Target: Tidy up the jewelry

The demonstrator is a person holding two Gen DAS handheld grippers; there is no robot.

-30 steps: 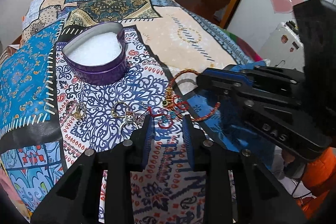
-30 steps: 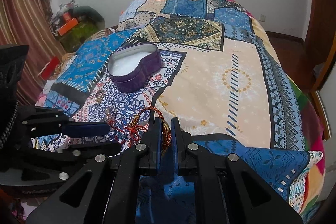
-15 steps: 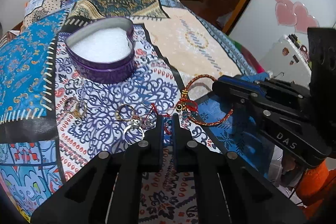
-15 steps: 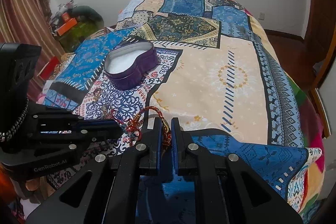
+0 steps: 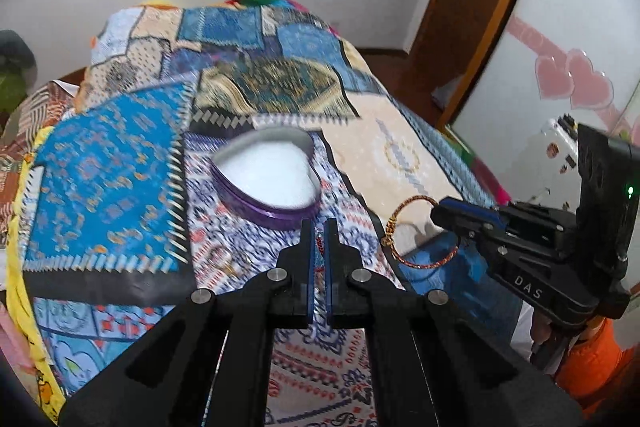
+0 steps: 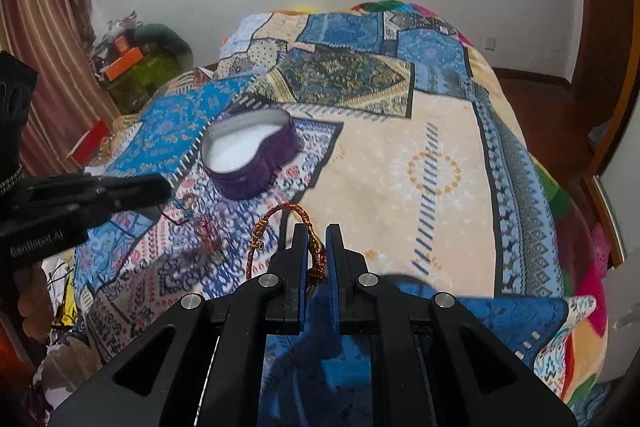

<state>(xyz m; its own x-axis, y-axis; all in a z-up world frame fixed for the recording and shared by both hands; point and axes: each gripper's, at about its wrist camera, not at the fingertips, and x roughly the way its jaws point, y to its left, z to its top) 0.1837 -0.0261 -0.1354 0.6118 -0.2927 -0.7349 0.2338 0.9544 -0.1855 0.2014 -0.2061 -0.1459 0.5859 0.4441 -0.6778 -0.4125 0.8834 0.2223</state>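
A purple heart-shaped tin (image 5: 267,183) with white padding sits open on the patterned bedspread; it also shows in the right wrist view (image 6: 250,157). My left gripper (image 5: 319,227) is shut on a thin red cord piece (image 5: 320,247) and holds it just in front of the tin. From the right wrist view that cord (image 6: 188,213) dangles from the left gripper (image 6: 160,187). My right gripper (image 6: 317,233) is shut on a braided red and gold bracelet (image 6: 280,217), lifted off the bed; it also shows in the left wrist view (image 5: 404,227).
Small rings (image 5: 224,259) lie on the bedspread left of my left gripper. A tangle of red jewelry (image 6: 208,235) lies on the cloth. The bed drops off at the right toward a wooden door (image 5: 480,7) and a white cabinet (image 5: 560,99).
My left gripper closed on the red cord, then lifted it up off the bed toward the tin. My right gripper stays shut on the bracelet and has risen slightly.
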